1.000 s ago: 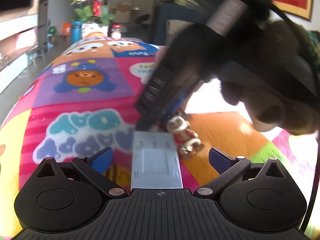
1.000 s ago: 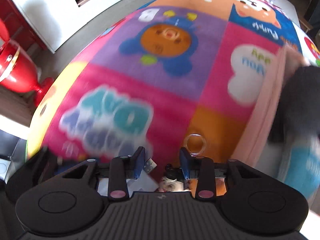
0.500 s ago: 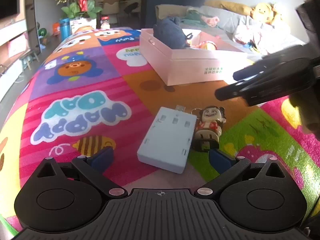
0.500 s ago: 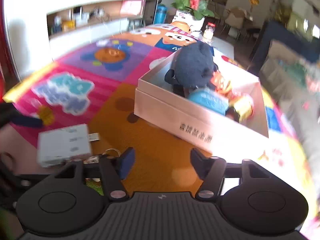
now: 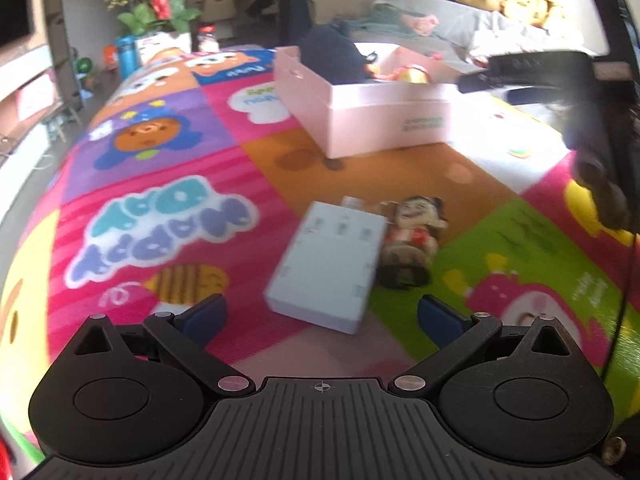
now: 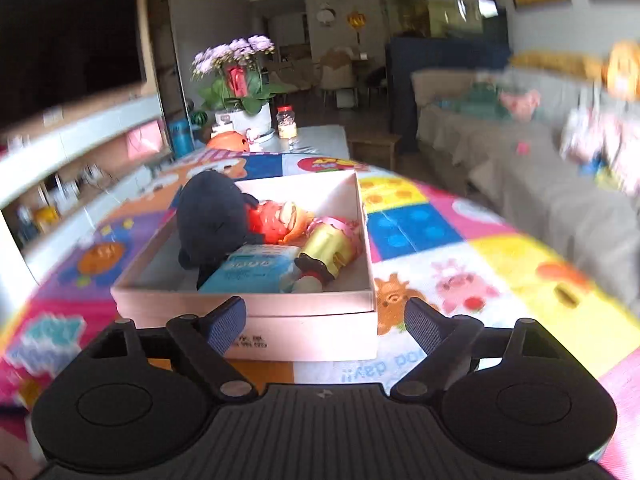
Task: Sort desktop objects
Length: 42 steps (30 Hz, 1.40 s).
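Observation:
A white flat device (image 5: 328,268) lies on the colourful play mat, just ahead of my left gripper (image 5: 320,316), which is open and empty. A small doll figurine (image 5: 412,236) with a key ring lies against the device's right side. The pink box (image 5: 360,116) stands further back. My right gripper (image 6: 324,322) faces the near wall of the pink box (image 6: 240,304). Its jaws are opening with nothing between them. Inside the box lie a dark plush (image 6: 212,220), a red toy (image 6: 272,220), a blue pack (image 6: 256,272) and a yellow doll (image 6: 328,248).
A flower pot (image 6: 240,92), a jar (image 6: 287,122) and a blue bottle (image 5: 127,54) stand at the mat's far end. A grey sofa (image 6: 540,168) with soft toys runs along the right. The right tool's dark body (image 5: 592,100) fills the right edge of the left wrist view.
My right gripper left the doll figurine beside the white device, swung right toward the pink box and opened its jaws. My left gripper stayed open, shifting slightly.

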Available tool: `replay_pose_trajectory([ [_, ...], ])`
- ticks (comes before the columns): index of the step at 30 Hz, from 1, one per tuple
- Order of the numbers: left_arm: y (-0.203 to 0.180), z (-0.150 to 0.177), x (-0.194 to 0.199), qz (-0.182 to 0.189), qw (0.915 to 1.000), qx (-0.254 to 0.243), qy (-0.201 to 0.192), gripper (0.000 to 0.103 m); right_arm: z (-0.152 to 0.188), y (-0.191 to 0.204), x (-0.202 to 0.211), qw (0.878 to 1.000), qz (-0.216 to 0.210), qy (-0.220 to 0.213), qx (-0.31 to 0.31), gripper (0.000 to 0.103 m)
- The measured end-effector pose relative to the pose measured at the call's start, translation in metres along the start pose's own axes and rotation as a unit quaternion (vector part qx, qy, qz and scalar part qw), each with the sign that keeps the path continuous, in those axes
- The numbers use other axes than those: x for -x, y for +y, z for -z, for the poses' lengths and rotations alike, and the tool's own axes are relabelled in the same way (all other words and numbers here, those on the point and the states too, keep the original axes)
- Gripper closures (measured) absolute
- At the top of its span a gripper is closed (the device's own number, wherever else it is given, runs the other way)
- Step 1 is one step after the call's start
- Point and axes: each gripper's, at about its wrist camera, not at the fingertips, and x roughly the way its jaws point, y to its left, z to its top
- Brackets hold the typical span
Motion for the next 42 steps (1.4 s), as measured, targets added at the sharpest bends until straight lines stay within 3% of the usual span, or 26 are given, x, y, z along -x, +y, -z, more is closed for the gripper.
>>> replay_pose_trajectory([
  [3, -0.004, -0.001, -0.003, 0.011, 0.9999, -0.001, -0.005, 0.000, -0.003, -0.011, -0.015, 0.998, -0.042, 0.028, -0.047, 0.016],
  [4, -0.004, -0.002, -0.003, 0.016, 0.9999, 0.002, -0.005, 0.000, -0.003, -0.009, -0.021, 0.997, -0.053, 0.036, -0.053, 0.009],
  [8, -0.005, -0.001, -0.003, 0.020, 0.9998, 0.002, -0.005, 0.000, -0.002, 0.004, -0.026, 0.997, -0.051, 0.033, -0.047, 0.003],
  [11, -0.005, 0.001, -0.001, 0.018, 0.9998, 0.001, -0.005, 0.000, 0.000, 0.007, -0.026, 0.991, -0.117, 0.051, -0.042, 0.006],
  [15, -0.003, 0.002, 0.002, 0.017, 0.9998, 0.002, -0.004, 0.000, 0.009, 0.031, -0.001, 0.991, -0.133, 0.025, 0.024, 0.007],
  [19, -0.005, 0.005, 0.004, 0.016, 0.9998, -0.009, -0.005, 0.000, 0.026, 0.062, 0.022, 0.969, -0.213, 0.067, 0.103, 0.007],
  [24, -0.008, 0.007, 0.004, 0.019, 0.9997, -0.014, -0.008, 0.000, 0.055, 0.092, 0.019, 0.955, -0.223, 0.127, 0.148, 0.016],
  [28, -0.009, 0.007, 0.004, 0.023, 0.9996, -0.016, -0.008, 0.000, 0.063, 0.095, 0.008, 0.945, -0.250, 0.165, 0.134, 0.037],
  [32, -0.010, 0.007, 0.003, 0.028, 0.9994, -0.015, -0.011, 0.000, 0.069, 0.100, 0.016, 0.945, -0.231, 0.148, 0.177, 0.041],
  [35, -0.013, 0.006, 0.001, 0.034, 0.9991, -0.018, -0.014, 0.000, 0.061, 0.087, 0.017, 0.956, -0.191, 0.130, 0.182, 0.044],
  [38, -0.016, 0.004, -0.001, 0.045, 0.9987, -0.020, -0.017, 0.000, 0.048, 0.066, 0.009, 0.969, -0.146, 0.126, 0.156, 0.043],
  [42, -0.022, 0.000, -0.006, 0.057, 0.9978, -0.026, -0.020, 0.000, 0.030, 0.038, 0.003, 0.978, -0.137, 0.115, 0.104, 0.040],
])
